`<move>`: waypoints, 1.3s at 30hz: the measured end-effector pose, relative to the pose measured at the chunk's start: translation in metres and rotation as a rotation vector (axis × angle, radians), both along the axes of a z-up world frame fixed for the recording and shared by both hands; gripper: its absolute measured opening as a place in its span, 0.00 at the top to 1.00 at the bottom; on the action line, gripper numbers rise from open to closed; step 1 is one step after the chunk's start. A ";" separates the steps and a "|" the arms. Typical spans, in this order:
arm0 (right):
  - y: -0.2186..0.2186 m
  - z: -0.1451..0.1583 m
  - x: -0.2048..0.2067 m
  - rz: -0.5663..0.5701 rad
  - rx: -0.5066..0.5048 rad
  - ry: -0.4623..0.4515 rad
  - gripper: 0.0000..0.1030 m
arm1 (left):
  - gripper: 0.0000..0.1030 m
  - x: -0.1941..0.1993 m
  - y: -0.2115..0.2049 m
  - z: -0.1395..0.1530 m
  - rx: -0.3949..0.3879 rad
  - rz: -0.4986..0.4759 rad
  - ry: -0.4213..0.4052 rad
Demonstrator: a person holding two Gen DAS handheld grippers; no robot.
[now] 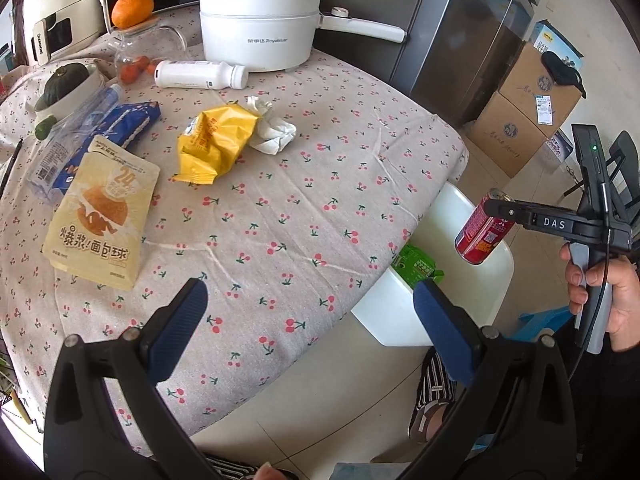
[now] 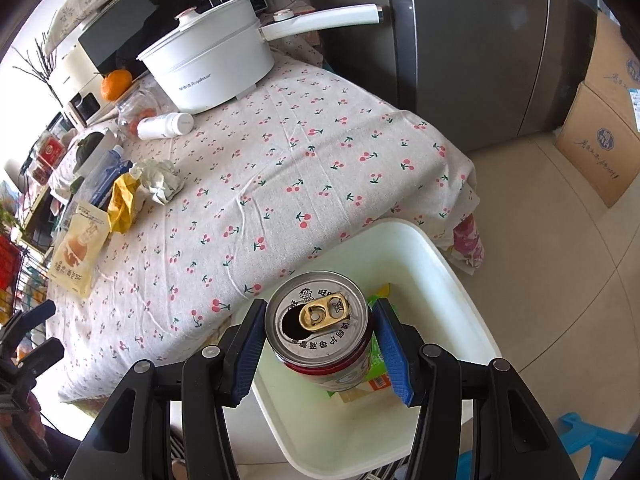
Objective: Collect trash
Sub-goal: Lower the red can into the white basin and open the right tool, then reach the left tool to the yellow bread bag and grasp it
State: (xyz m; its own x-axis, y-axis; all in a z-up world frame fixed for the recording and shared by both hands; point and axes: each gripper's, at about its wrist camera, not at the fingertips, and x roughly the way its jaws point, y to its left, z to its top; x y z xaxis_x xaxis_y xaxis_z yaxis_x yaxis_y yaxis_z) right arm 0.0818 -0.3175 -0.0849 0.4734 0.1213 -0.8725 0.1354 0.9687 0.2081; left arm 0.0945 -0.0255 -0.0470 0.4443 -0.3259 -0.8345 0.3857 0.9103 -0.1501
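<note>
right wrist view shows the right gripper (image 2: 320, 344) clamped on the sides of an opened red can (image 2: 320, 332) above the white bin (image 2: 460, 280) — probably light, thin-walled, dentable — while the left gripper (image 1: 310, 332) gapes empty.

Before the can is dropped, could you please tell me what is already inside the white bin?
Inside the white bin lies a green package. The red can, held above, covers part of it, so anything beneath cannot be seen.
</note>
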 end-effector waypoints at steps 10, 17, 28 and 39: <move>0.012 -0.011 0.013 -0.034 -0.016 0.046 0.32 | 0.01 0.003 0.023 0.002 -0.016 0.049 -0.002; 0.018 0.003 0.008 -0.017 -0.029 -0.005 0.23 | 0.01 0.004 0.034 0.006 -0.025 0.077 -0.015; 0.045 0.035 0.004 0.037 -0.077 -0.116 0.16 | 0.01 0.012 0.060 0.007 -0.002 0.179 -0.036; 0.095 0.042 0.023 0.153 -0.099 -0.147 0.16 | 0.01 0.036 0.095 -0.014 0.093 0.287 -0.021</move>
